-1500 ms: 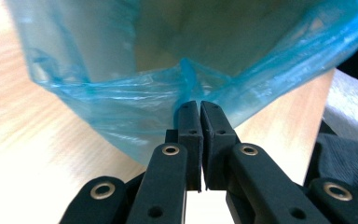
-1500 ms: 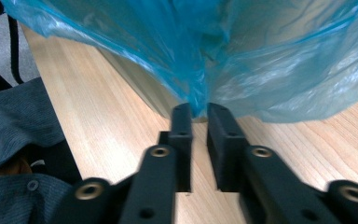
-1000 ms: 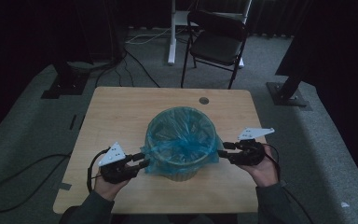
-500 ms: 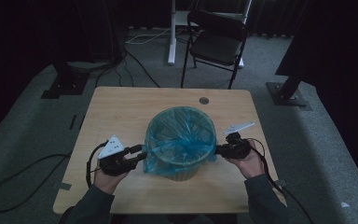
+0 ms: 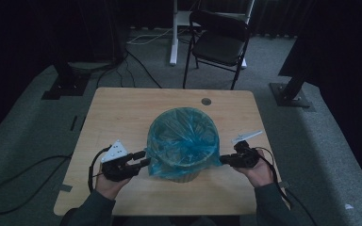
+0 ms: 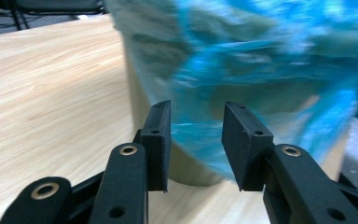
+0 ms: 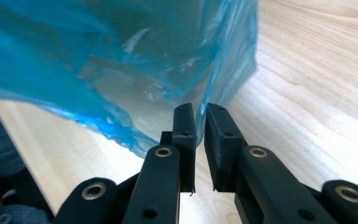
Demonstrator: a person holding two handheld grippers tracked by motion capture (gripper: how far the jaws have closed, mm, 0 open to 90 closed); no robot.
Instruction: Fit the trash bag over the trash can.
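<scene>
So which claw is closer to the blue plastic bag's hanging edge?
Right claw: its jaws pinch the blue plastic bag edge. Left claw sits open just short of it.

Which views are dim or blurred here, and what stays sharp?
High view: dim and underexposed, room dark beyond the table. Left gripper view: bright, the blue bag smeared with blur, the tongs sharp. Right gripper view: bright, the bag's folds soft up close, wood grain crisp.

Left gripper (image 5: pixel 140 160) sat left of bin (image 5: pixel 184 175), jaws apart; right gripper (image 5: pixel 223 160) opposite, jaws nearly closed, having just reopened slightly.
</scene>
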